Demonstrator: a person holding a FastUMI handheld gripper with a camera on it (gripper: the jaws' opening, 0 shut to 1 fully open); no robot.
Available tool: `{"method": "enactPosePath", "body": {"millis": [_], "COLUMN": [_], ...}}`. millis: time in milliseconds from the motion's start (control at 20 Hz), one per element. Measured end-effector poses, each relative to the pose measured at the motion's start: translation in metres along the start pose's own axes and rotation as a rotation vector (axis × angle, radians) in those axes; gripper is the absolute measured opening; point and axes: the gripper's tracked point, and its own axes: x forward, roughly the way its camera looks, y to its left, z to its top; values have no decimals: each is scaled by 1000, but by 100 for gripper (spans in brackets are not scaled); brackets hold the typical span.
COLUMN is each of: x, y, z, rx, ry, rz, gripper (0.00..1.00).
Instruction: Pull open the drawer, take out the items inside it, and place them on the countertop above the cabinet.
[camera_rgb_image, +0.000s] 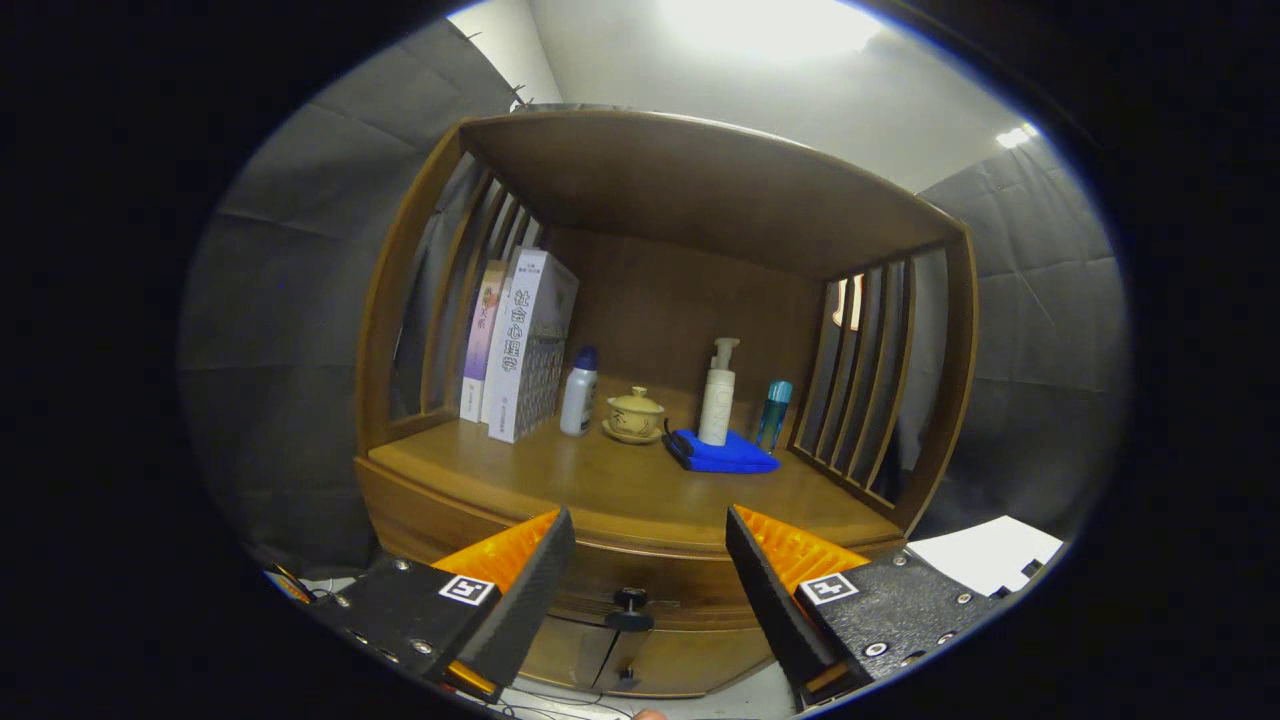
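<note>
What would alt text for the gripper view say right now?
The tool is open, its fingers either side of the closed drawer's dark knob, not touching it. Above, the wooden cabinet's countertop holds books, a small white bottle, a lidded teacup, and a pump bottle on a blue cloth.

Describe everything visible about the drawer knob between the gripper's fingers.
The drawer knob is small, dark and round, with a flat disc base and a short stem ending in a rounded cap. It sticks out from the wooden drawer front, just under the countertop edge and above the cabinet doors. The drawer looks closed. The gripper is open, the knob lying ahead in the gap between its fingers, and nothing touches it.
</note>
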Motion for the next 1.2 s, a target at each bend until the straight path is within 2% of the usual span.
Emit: {"method": "enactPosePath", "body": {"millis": [100, 200, 350, 600, 800, 1100, 1200], "x": [11, 15, 19, 34, 39, 44, 45], "y": [3, 1, 1, 14, 21, 16, 17], "z": [-19, -32, -49, -103, -123, -126, -133], "rx": [-33, -58, -31, -18, 6, 16, 45], "ry": [22, 39, 44, 152, 205, 217, 232], "rz": [23, 11, -6, 24, 38, 21, 40], "gripper": [95, 95, 95, 95, 92, 78, 64]}}
